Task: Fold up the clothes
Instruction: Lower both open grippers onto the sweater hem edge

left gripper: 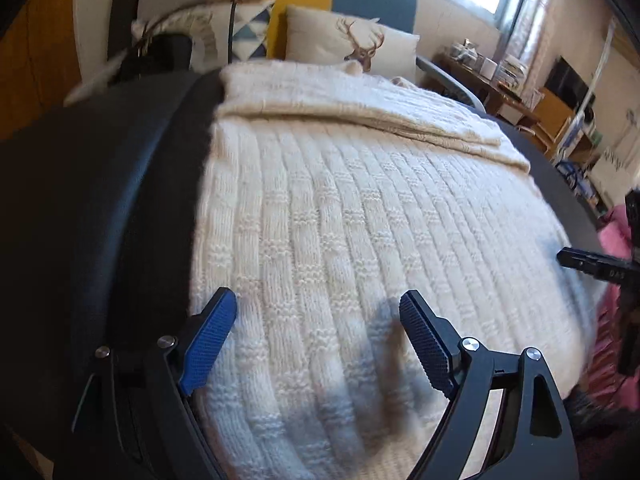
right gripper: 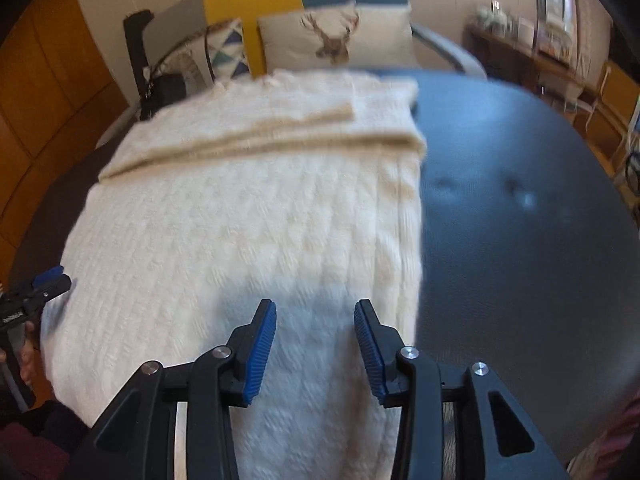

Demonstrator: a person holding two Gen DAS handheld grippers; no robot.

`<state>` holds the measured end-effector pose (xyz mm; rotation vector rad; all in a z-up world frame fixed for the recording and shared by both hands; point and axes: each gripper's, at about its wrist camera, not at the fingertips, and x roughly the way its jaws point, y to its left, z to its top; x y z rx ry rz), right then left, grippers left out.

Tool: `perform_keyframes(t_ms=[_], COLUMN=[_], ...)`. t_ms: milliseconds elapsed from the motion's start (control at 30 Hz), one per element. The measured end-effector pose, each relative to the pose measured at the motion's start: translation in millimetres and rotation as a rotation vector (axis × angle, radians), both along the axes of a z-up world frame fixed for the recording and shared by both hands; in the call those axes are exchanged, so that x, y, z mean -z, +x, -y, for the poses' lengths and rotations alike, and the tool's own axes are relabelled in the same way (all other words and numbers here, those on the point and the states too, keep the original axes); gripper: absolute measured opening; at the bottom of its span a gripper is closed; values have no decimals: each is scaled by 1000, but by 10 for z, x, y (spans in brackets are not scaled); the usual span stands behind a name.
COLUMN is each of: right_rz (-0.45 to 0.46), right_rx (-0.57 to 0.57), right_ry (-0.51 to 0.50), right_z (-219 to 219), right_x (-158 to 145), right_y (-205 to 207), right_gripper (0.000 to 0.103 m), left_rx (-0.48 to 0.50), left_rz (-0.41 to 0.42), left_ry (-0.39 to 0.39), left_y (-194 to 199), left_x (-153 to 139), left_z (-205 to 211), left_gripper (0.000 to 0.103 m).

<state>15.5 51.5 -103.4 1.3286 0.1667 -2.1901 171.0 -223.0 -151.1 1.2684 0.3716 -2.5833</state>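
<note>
Dark round surface (right gripper: 520, 200) carries a cream knit sweater (left gripper: 340, 220), spread flat ahead of and under both claws, with its far part folded over, a deer pillow (left gripper: 360, 40) beyond. Left claw (left gripper: 318, 340) open, nothing between its pads, over the sweater's near left edge. Right claw (right gripper: 315, 350) about half open, empty, over the near right part; blur makes contact hard to judge.

One cream knitted sweater (left gripper: 360, 220) lies on one dark table (right gripper: 520, 220). Two grippers show, the left gripper (left gripper: 318, 312) and the right gripper (right gripper: 315, 320). Two cushions sit behind: a deer cushion (left gripper: 352, 40) and a triangle-patterned cushion (left gripper: 248, 28), though blur may hide others.
</note>
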Motion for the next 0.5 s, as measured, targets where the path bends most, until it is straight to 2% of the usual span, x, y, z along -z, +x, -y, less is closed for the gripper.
perform_keyframes(t_ms=[33, 133, 233, 300, 333, 400, 433, 500], right_rz=[11, 33, 1, 14, 42, 6, 17, 38], right_rx=[2, 22, 32, 25, 27, 32, 38, 43], right_ry=[-5, -47, -53, -46, -8, -24, -25, -50], right_z=[-38, -151, -177, -169, -151, -185, -179, -204], right_x=[25, 26, -70, -42, 61, 97, 107, 82], right_y=[17, 56, 111, 130, 116, 136, 124, 108], right_gripper=[41, 41, 41, 41, 42, 42, 42, 42], left_rx=[4, 4, -8, -19, -12, 2, 3, 0], left_rz=[12, -16, -28, 27, 31, 38, 32, -6], left_ry=[-21, 17, 52, 39, 7, -55, -47, 21], left_y=[-4, 52, 118, 101, 93, 78, 88, 162], left_x=[-9, -122, -154, -6, -6, -8, -39, -116], left_z=[-30, -40, -40, -29, -74, -163, -177, -130], left_gripper=[87, 87, 87, 87, 87, 87, 87, 87])
